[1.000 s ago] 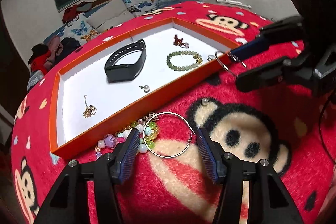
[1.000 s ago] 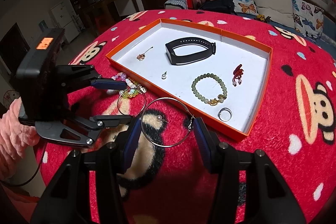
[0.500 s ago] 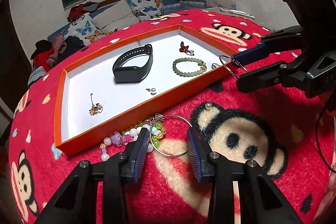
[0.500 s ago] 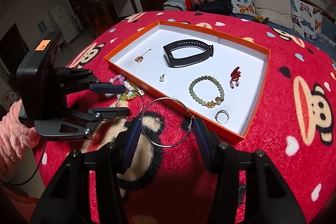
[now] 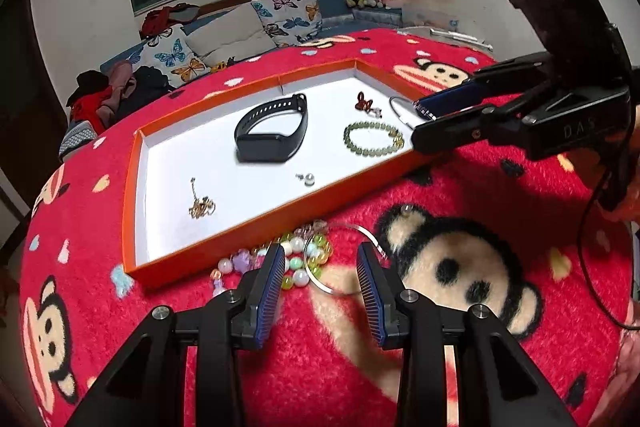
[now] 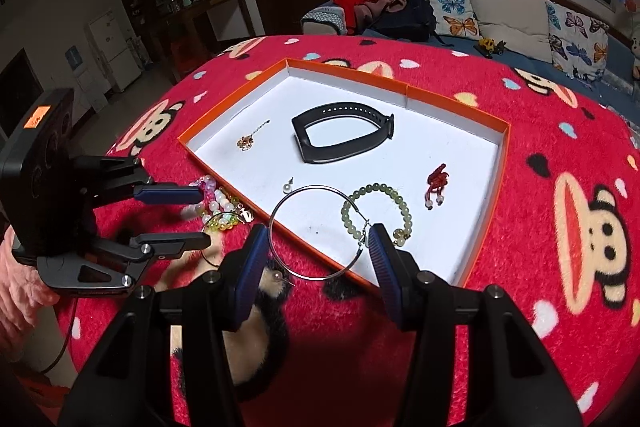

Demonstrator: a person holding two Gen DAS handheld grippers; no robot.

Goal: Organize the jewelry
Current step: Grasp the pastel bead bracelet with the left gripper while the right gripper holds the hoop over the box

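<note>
The hoop earring point(image 6: 316, 231) was clamped in the right gripper point(image 6: 316, 251) above the tray's point(image 6: 486, 211) near edge; the left gripper point(image 5: 321, 273) straddled a smaller hoop point(image 5: 340, 259), not pinching it.

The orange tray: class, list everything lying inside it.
Inside the orange tray: black band, green bead bracelet, red charm, gold pendant, pearl earring. The held hoop covers part.

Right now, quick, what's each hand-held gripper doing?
Left hand-held gripper: open, small hoop between its fingers.
Right hand-held gripper: closed on the big hoop.
</note>
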